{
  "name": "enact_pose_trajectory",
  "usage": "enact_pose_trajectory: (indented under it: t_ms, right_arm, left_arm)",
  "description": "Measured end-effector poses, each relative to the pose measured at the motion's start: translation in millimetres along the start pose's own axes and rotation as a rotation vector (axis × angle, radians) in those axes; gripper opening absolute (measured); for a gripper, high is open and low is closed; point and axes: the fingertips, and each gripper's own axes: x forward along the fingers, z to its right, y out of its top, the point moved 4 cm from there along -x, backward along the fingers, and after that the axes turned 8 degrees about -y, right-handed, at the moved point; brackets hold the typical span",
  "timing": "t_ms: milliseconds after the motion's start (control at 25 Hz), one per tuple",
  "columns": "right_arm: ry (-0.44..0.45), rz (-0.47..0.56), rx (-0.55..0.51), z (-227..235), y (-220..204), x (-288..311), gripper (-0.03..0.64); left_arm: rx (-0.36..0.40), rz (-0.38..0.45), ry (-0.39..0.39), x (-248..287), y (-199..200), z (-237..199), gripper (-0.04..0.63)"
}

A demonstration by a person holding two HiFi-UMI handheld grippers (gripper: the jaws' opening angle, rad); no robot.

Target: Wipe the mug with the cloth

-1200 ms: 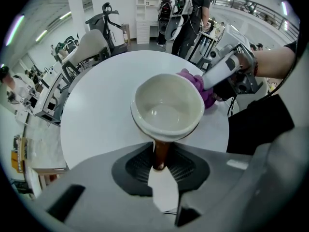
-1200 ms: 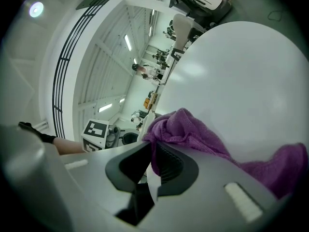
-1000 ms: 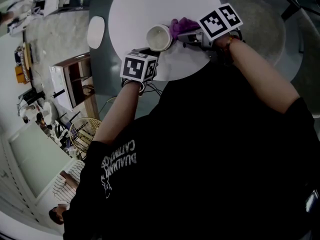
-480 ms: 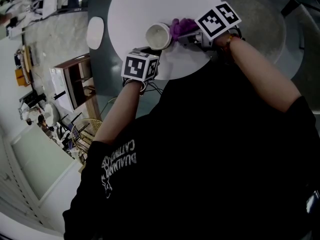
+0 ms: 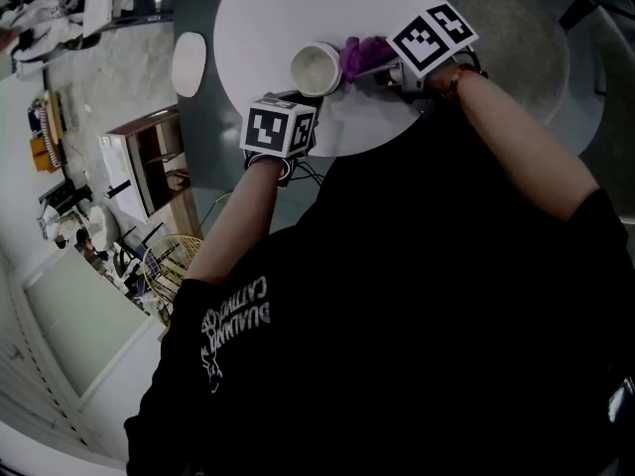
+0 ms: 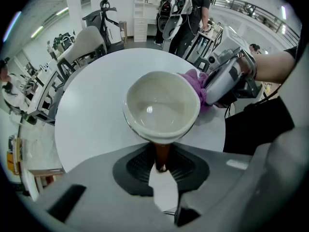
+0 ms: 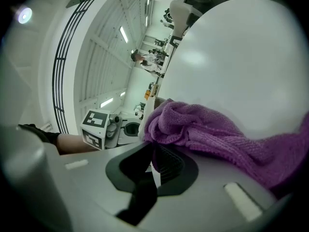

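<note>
A cream mug point(image 5: 317, 67) sits near the front of the round white table point(image 5: 288, 8). My left gripper point(image 5: 291, 102) is shut on its brown handle point(image 6: 161, 154); the mug's empty bowl point(image 6: 161, 106) fills the left gripper view. A purple cloth point(image 5: 362, 53) is pressed against the mug's right side, bunched in my right gripper point(image 5: 379, 67). In the right gripper view the cloth point(image 7: 212, 129) spills from the shut jaws of that gripper point(image 7: 153, 162) and hides most of the mug. The right gripper point(image 6: 227, 81) and cloth point(image 6: 195, 83) also show beside the mug's rim.
A small white oval stool point(image 5: 189, 62) stands left of the table. A grey round rug point(image 5: 526, 48) lies to the right. A wicker basket point(image 5: 169, 261) and shelving are on the floor at the left. Chairs and people point(image 6: 190, 11) stand beyond the table.
The mug, cloth and right gripper have shifted very slightly away from me on the table. The cloth stays against the mug's side. Both grips are unchanged.
</note>
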Motion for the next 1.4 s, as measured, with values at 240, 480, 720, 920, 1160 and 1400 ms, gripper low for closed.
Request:
enact_pose_trajectory:
  t_ms: [240,480,720,920,1160,1400]
  right_arm:
    - [0.003,-0.018,0.003,0.9,-2.7,2.3,0.032]
    - [-0.005,-0.018,-0.001,0.3,-5.8,5.3,0.032]
    - [-0.010,-0.009,0.006,-8.5,-9.0,11.9,0.032]
    - [-0.007,0.020,0.020,-9.3,-11.9,17.2,0.031]
    - [-0.002,0.058,0.033,-9.8,-15.8,19.0,0.031]
    - [-0.012,0.074,0.037,-11.3,-22.3,28.2,0.031]
  left_arm:
    - [0.000,0.005,-0.018,4.1,-1.1,-0.4,0.061]
    - [0.008,0.022,-0.030,5.0,0.5,1.0,0.061]
    - [0.010,0.010,-0.024,-3.5,-0.4,-0.8,0.061]
    - [0.015,0.007,-0.032,-3.2,-1.3,-1.6,0.061]
    - [0.027,0.001,-0.044,-1.2,-1.6,0.0,0.063]
    - [0.032,-0.011,-0.048,1.1,-4.3,-0.8,0.063]
